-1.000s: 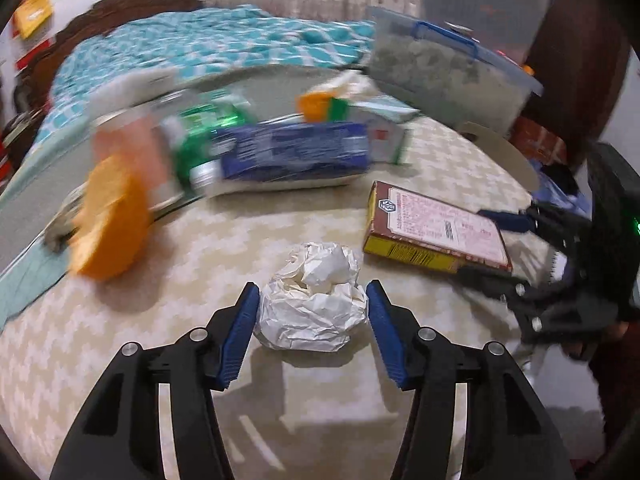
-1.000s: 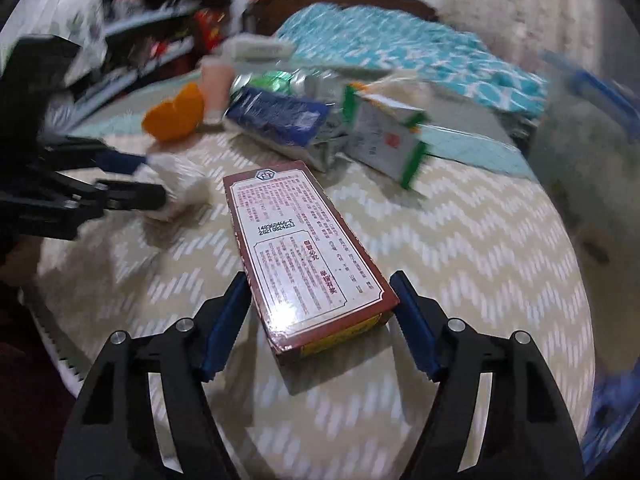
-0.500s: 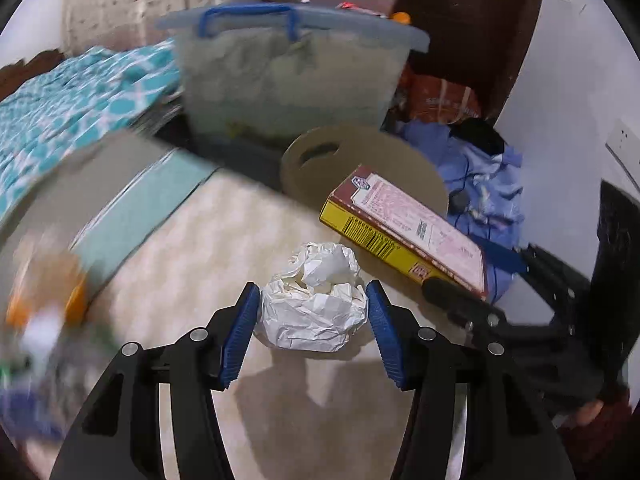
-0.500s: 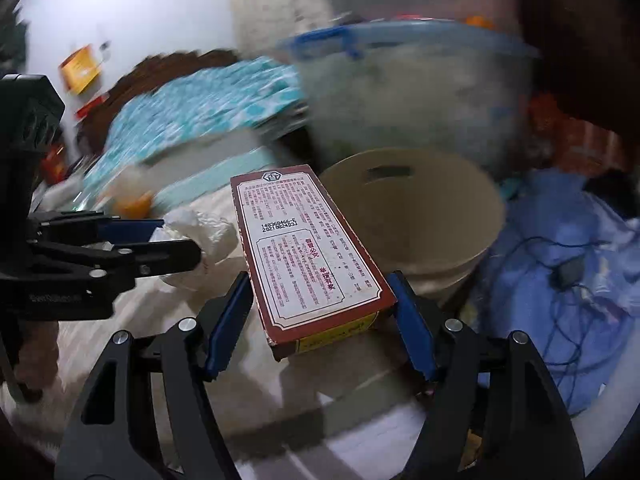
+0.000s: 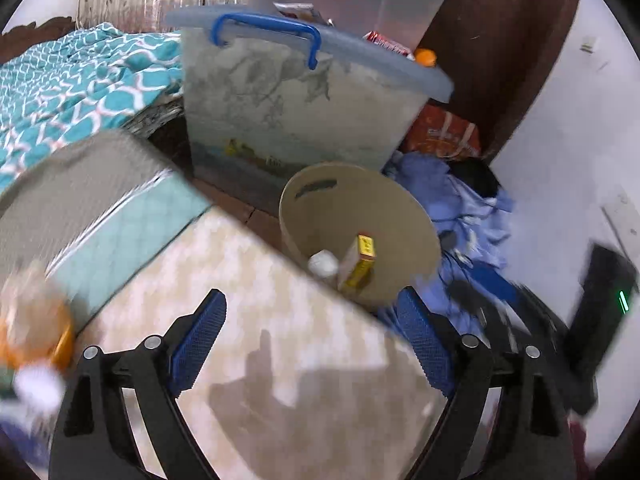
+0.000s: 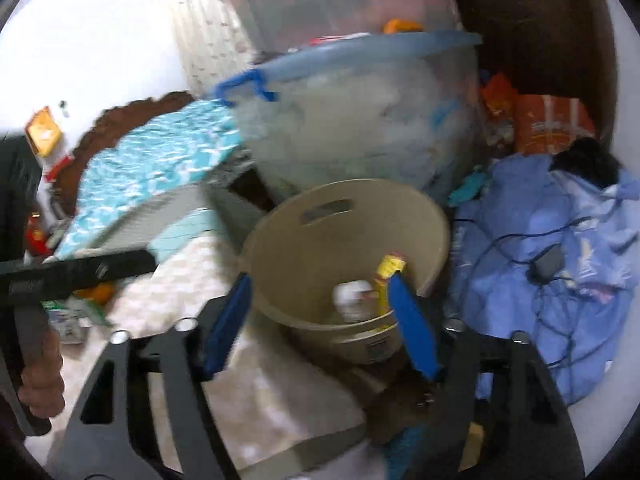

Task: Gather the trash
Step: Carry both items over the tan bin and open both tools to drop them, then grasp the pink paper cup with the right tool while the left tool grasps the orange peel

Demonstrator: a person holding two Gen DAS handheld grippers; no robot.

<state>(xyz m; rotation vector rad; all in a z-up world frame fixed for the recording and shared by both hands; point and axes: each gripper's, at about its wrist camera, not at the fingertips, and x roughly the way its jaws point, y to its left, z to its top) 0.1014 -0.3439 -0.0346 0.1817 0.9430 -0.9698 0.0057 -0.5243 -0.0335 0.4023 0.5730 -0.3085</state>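
We find both grippers empty over the table edge. The left gripper has its blue-padded jaws spread wide and opening, with only the patterned tablecloth showing between them. The right gripper has its jaws at a middling gap and closing, with nothing pressed between the pads; through the gap we see the tan bin below. The bin stands on the floor just beside the table, in front of a clear storage tub with a blue handle. Inside the bin we see the crumpled white paper ball lying at the bottom and the flat cardboard box standing tilted on end beside it, its yellow end up, the two close together or touching; the blur keeps us from saying which. In the right wrist view the same paper ball and box sit just behind the right-hand blue pad. A heap of blue cloth with a black cable lies beside the bin. A teal patterned bedspread lies beyond the table. At the left edge of the right wrist view we note a hand gripping the other tool's handle.
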